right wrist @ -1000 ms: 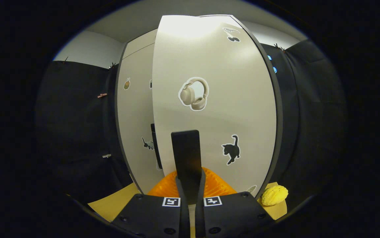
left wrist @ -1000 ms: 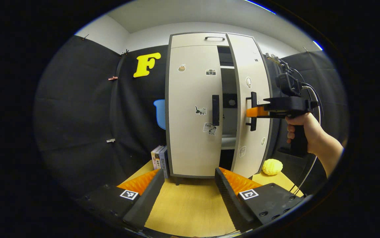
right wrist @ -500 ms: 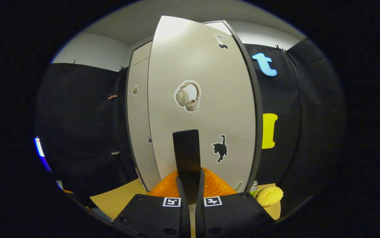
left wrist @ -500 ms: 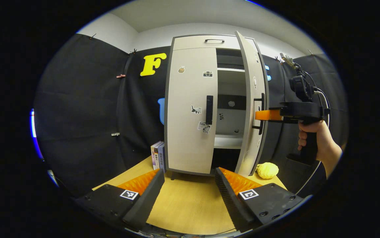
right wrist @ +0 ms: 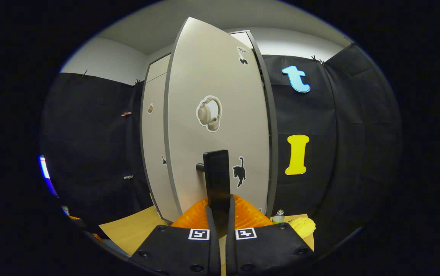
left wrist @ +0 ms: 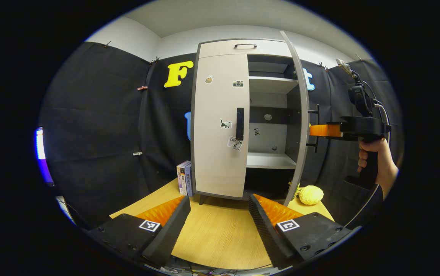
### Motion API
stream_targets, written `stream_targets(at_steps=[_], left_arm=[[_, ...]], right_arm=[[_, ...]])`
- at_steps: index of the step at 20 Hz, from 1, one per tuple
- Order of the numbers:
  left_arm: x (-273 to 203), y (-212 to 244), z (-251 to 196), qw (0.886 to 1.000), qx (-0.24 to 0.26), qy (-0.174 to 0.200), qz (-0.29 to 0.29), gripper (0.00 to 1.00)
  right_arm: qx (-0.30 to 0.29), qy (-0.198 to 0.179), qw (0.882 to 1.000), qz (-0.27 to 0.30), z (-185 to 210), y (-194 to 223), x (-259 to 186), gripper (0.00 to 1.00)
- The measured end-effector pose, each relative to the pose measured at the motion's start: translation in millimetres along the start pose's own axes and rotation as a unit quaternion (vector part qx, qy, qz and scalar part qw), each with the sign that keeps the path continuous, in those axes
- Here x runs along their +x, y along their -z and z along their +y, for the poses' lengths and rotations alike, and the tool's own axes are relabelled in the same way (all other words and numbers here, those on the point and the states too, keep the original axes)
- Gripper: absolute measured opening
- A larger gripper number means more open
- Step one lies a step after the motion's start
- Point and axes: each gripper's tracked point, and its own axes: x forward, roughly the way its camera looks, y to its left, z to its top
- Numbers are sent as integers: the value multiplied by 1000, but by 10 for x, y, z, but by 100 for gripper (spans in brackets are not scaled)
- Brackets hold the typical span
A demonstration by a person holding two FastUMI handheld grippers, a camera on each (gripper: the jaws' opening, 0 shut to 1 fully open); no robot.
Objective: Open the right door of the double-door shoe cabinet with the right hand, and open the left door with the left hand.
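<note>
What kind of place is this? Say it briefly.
Most likely a staged recording booth, not a home: black cloth walls hang around a wooden table, on which a small shoe cabinet stands beside a few books.

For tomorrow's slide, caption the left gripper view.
Right gripper holds the right door wide open; left door shut, left gripper open.

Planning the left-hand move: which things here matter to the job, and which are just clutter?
Job:
right door, swung open
its handle, clamped by right gripper
left door, closed
its handle
left gripper, open

Clutter:
books
yellow lumpy object
small bottle
</note>
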Motion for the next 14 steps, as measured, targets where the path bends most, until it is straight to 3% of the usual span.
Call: stream_targets(at_steps=[7, 14], left_arm=[[16, -54, -89, 1000, 10, 12, -5, 95], [111, -89, -36, 1000, 13, 29, 1, 95]], right_arm=[[-15, 31, 999, -11, -201, -39, -34, 9], [-22, 106, 994, -26, -565, -86, -59, 8]])
